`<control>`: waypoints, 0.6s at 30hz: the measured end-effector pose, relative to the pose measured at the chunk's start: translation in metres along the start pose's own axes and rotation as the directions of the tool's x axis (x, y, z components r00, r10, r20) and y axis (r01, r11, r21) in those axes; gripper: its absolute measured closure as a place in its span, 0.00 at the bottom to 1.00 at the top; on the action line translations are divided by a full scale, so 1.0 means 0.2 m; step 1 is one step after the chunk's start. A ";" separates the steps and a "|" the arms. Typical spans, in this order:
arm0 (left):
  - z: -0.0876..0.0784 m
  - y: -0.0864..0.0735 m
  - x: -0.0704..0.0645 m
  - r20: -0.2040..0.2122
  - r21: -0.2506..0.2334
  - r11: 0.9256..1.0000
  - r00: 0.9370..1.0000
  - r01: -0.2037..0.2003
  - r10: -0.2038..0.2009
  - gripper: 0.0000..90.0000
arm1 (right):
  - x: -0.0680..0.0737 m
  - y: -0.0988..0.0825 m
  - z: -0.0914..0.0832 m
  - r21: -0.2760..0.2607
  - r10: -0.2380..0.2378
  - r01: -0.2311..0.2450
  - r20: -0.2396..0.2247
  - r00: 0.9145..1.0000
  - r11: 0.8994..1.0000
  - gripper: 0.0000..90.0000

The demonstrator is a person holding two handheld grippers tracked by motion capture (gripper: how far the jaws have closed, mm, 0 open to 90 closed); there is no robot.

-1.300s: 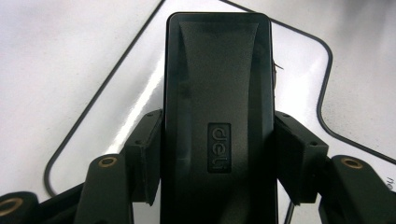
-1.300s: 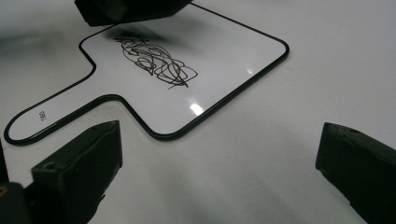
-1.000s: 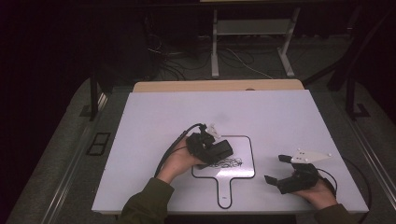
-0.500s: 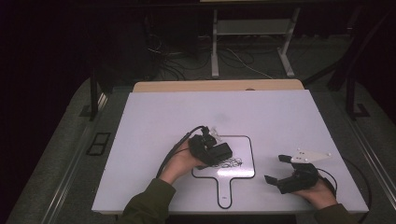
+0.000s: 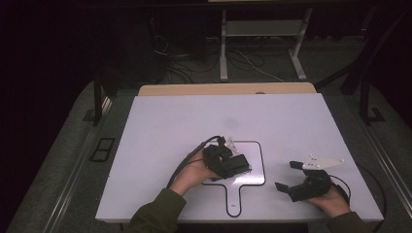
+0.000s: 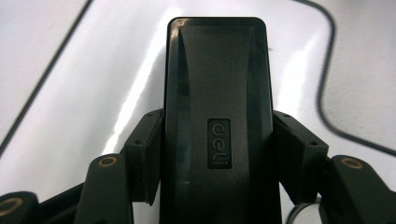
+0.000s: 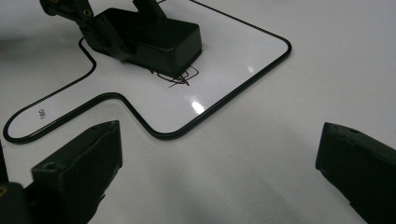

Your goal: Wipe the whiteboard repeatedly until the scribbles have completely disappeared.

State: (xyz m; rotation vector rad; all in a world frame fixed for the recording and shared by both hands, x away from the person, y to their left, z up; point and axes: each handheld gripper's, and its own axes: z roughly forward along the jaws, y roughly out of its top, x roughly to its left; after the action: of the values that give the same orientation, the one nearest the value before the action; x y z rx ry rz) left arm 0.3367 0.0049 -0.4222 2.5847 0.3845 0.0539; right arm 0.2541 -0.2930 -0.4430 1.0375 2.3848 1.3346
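Eraser [image 6: 217, 121] sits on the small whiteboard [image 5: 256, 160], at the scribble [image 7: 177, 77], clamped in the left gripper [image 5: 232, 165]. Right gripper [image 5: 291, 175] rests on the table [image 5: 160, 126] beside the board, jaws wide, holding nothing. Risk: board isn't pinned, so a hard wipe could slide it; a tilted eraser would leave ink.

We can read the brand "deli" on the black eraser [image 6: 217, 121], on a small plate at its middle.
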 end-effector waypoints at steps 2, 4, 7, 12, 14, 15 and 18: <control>0.01 0.01 -0.02 -0.001 -0.001 1.000 1.000 -0.015 0.015 0.43 | 0.00 0.00 0.00 0.000 0.000 0.000 0.000 1.000 1.000 0.00; 0.01 0.02 -0.03 -0.002 -0.003 1.000 1.000 -0.019 0.019 0.43 | 0.00 0.00 0.00 0.000 0.000 0.000 0.000 1.000 1.000 0.00; 0.01 0.03 -0.04 0.012 0.004 1.000 1.000 -0.026 0.025 0.43 | 0.00 0.00 0.00 0.000 0.000 0.000 0.000 1.000 1.000 0.00; 0.03 0.04 -0.08 0.019 -0.003 0.999 0.999 -0.047 0.047 0.43 | 0.00 0.00 0.00 0.001 0.000 0.000 0.000 1.000 1.000 0.00; 0.03 0.04 -0.08 0.019 -0.001 0.999 0.999 -0.046 0.046 0.43 | 0.00 0.00 0.00 0.001 -0.001 0.001 0.001 1.000 1.000 0.00; 0.03 0.04 -0.07 0.021 -0.005 0.999 0.999 -0.044 0.044 0.43 | 0.00 0.00 0.00 0.001 0.000 0.000 0.002 1.000 1.000 0.00; 0.03 0.04 -0.06 -0.001 0.001 0.999 0.999 -0.047 0.047 0.43 | 0.00 0.00 0.00 0.001 0.002 -0.002 0.001 1.000 1.000 0.00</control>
State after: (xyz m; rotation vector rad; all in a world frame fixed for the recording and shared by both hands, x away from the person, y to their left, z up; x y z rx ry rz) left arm 0.3281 -0.0069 -0.4225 2.5944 0.3238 0.0718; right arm 0.2536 -0.2934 -0.4425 1.0413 2.3843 1.3336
